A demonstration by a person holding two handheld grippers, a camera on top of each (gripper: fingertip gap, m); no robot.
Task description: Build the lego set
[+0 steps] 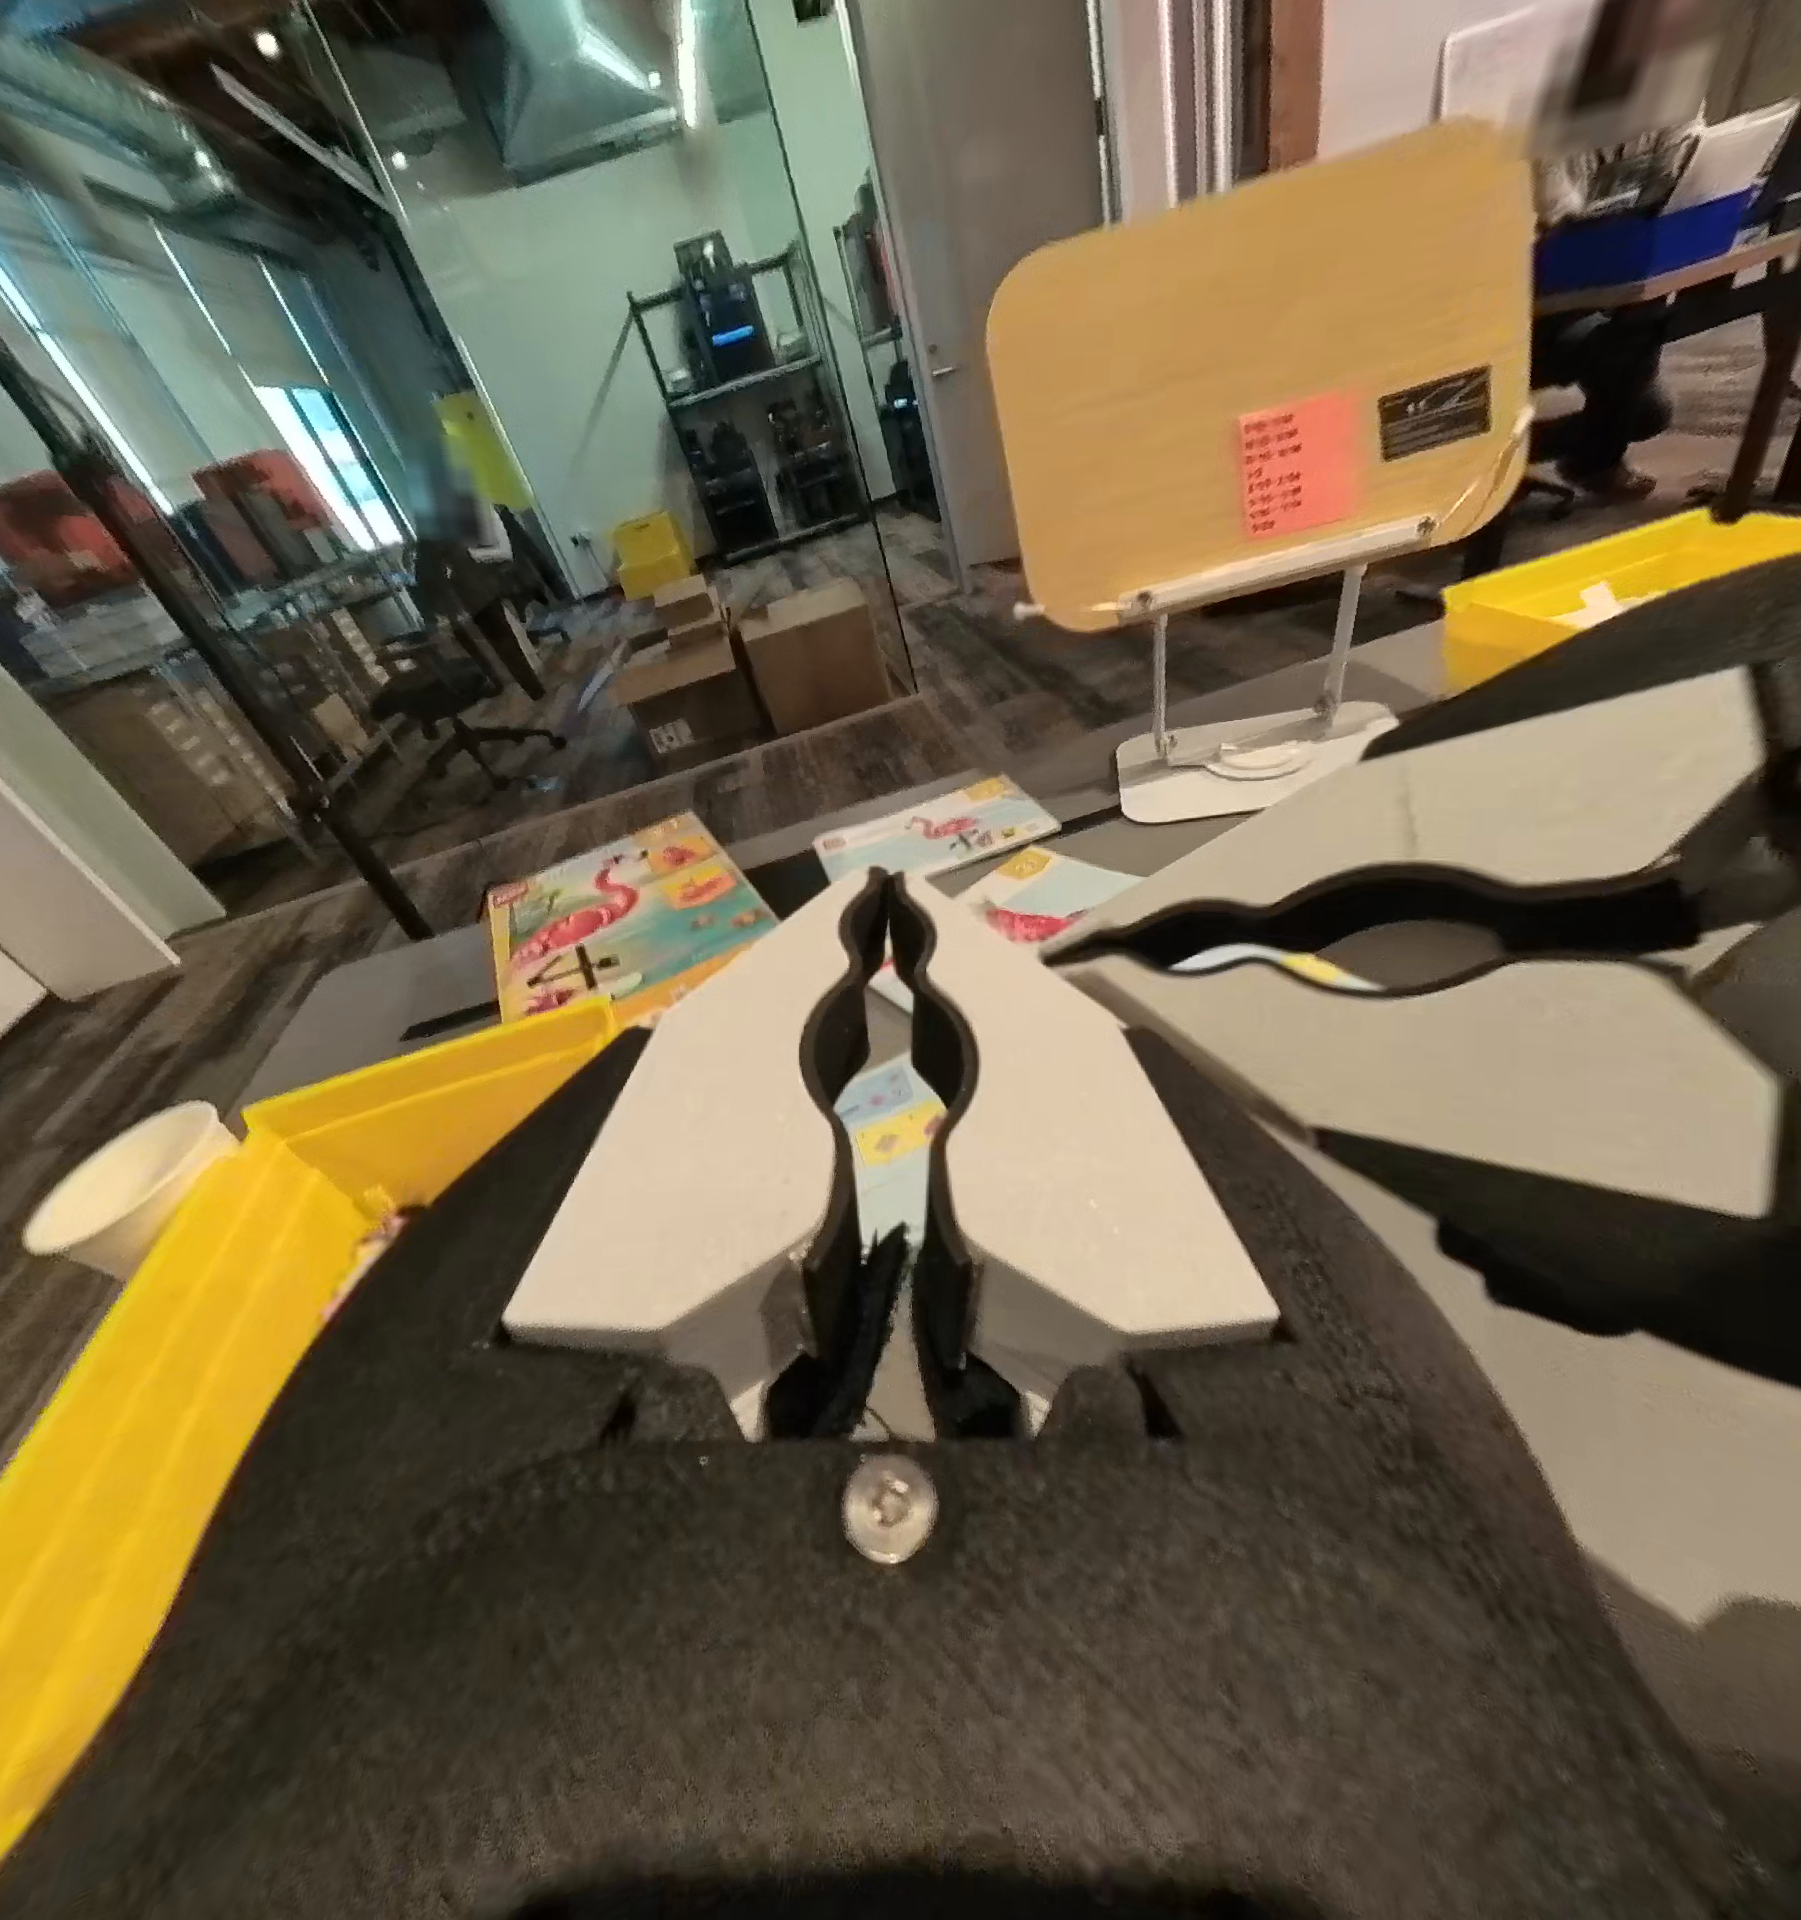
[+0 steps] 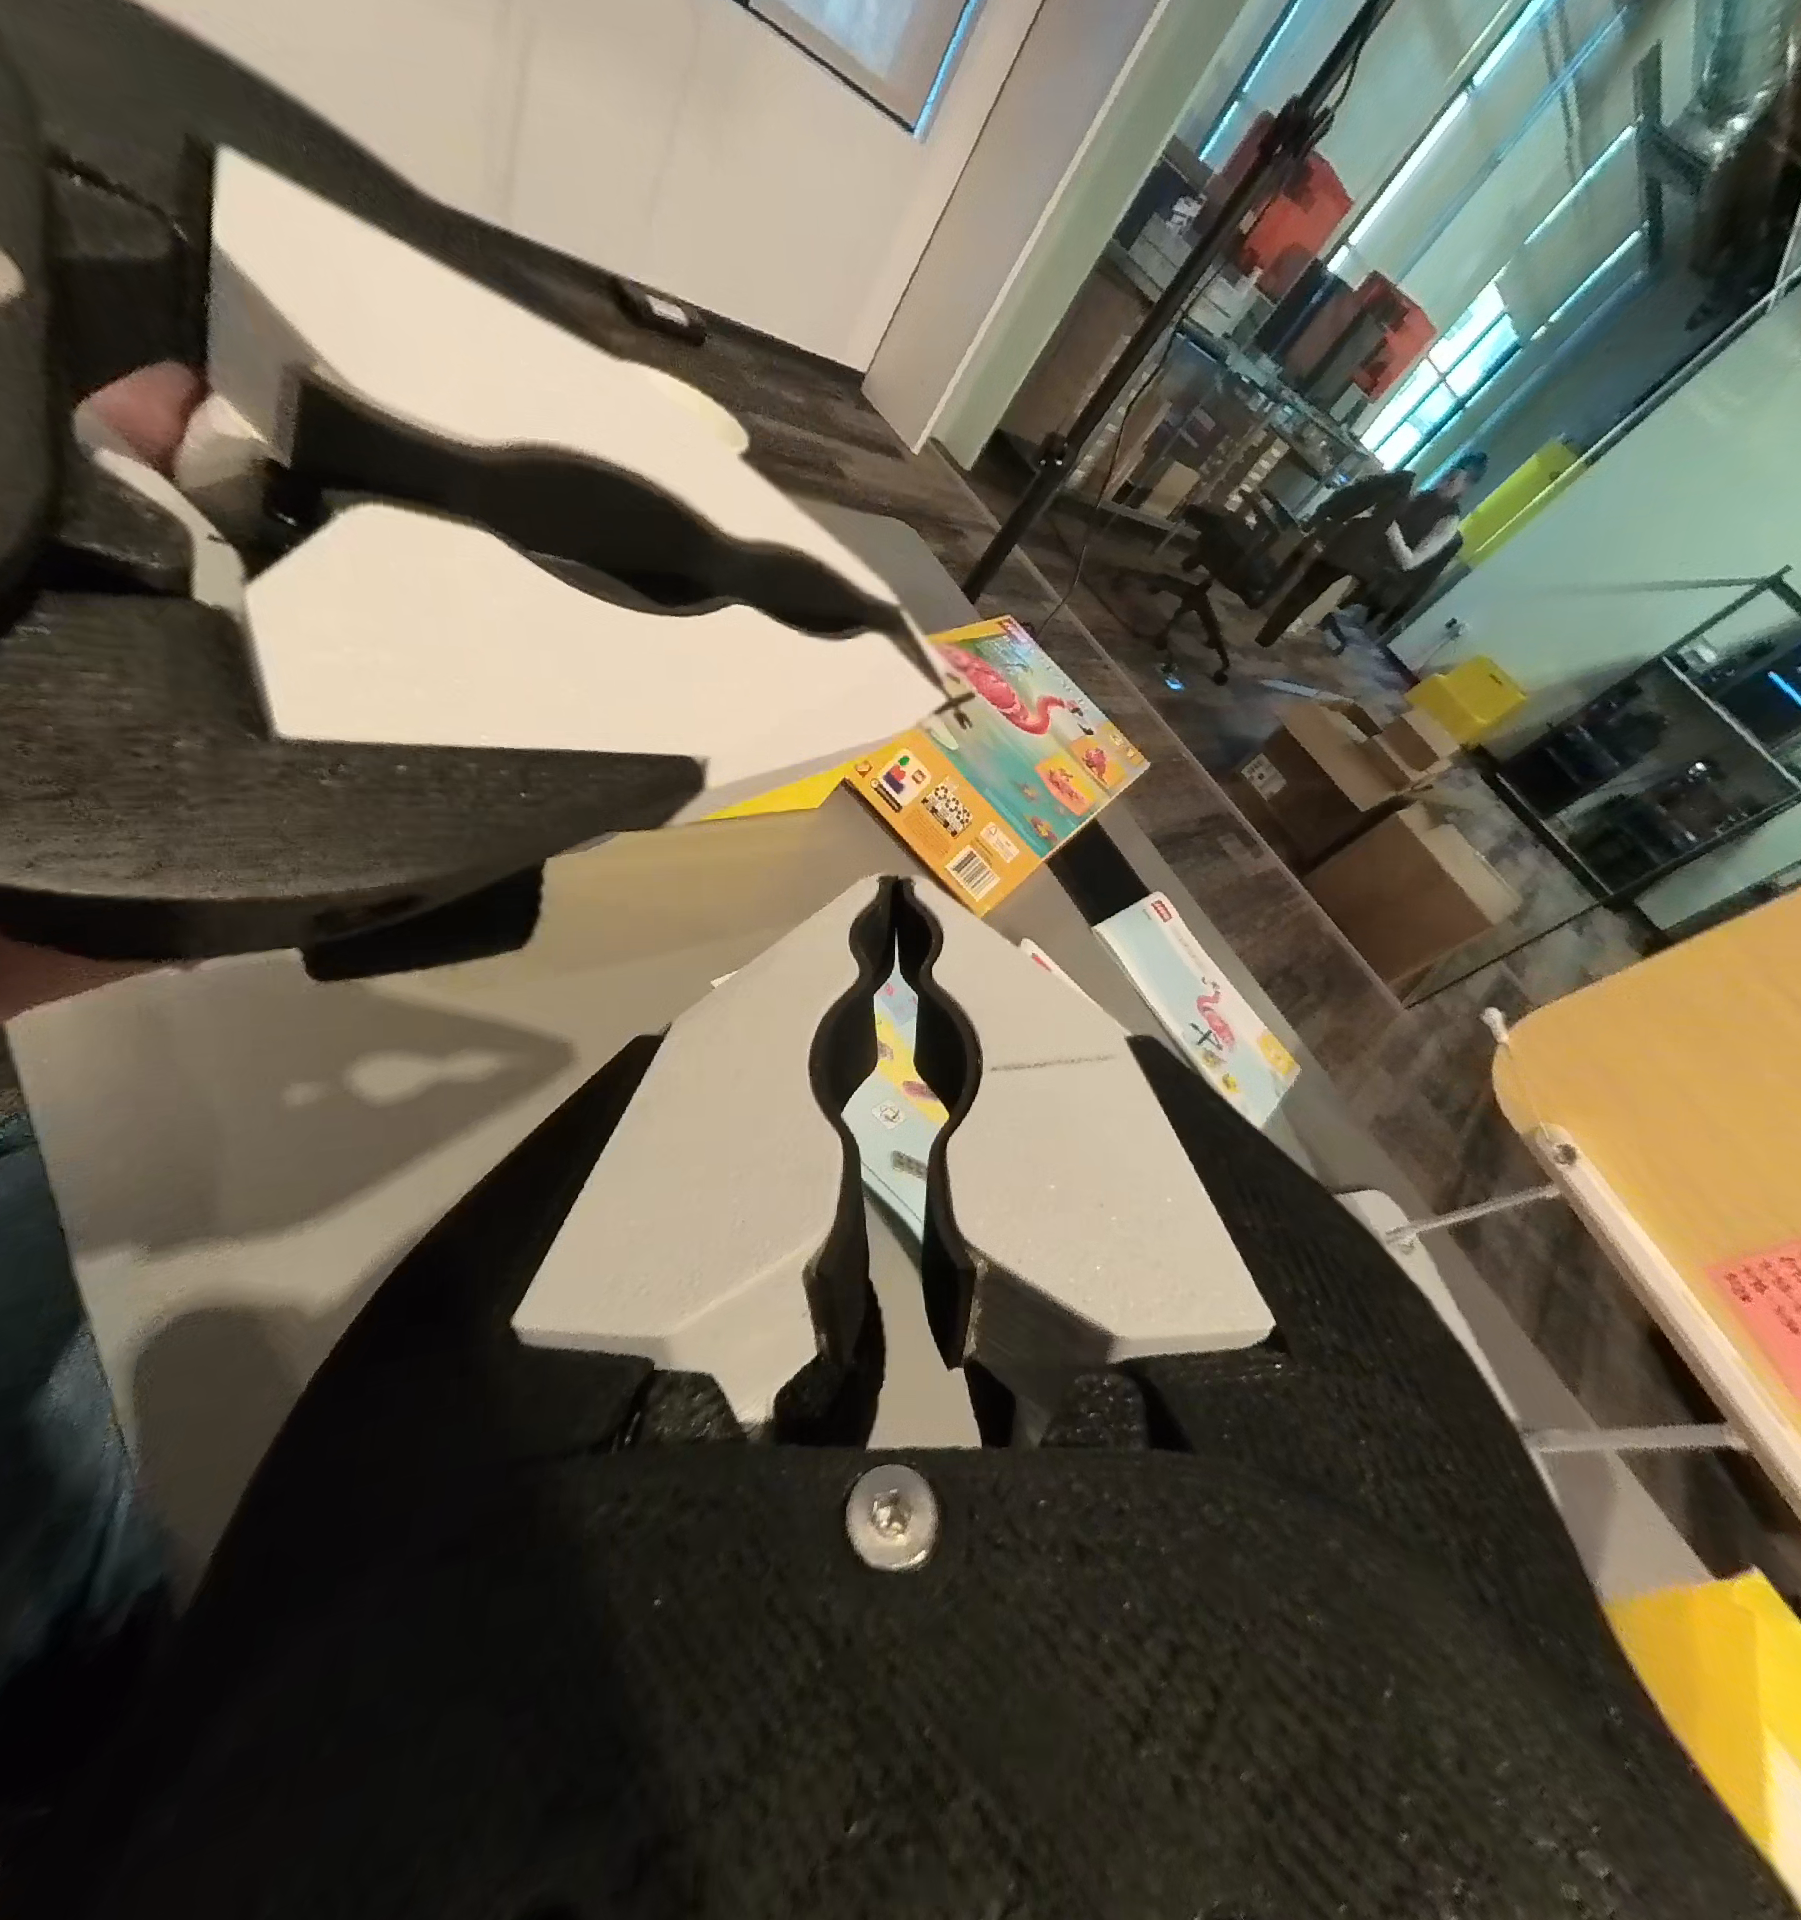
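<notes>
Two grippers: left gripper (image 1: 891, 883) and right gripper (image 1: 1057, 951), both with fingertips pressed together on nothing, held above the grey table (image 1: 376, 997).

One lego box (image 1: 615, 935), yellow-edged with a pink flamingo picture, lies flat at 11 o'clock of the left gripper's tips.

Two instruction booklets visible: one (image 1: 937, 831) at 12 o'clock, another (image 1: 1041, 899) partly hidden behind the fingers.

Two yellow bins (image 1: 148, 1351), both cut off.

One paper cup (image 1: 127, 1184).

One wooden book stand (image 1: 1260, 374).

No loose bricks can be made out.
</notes>
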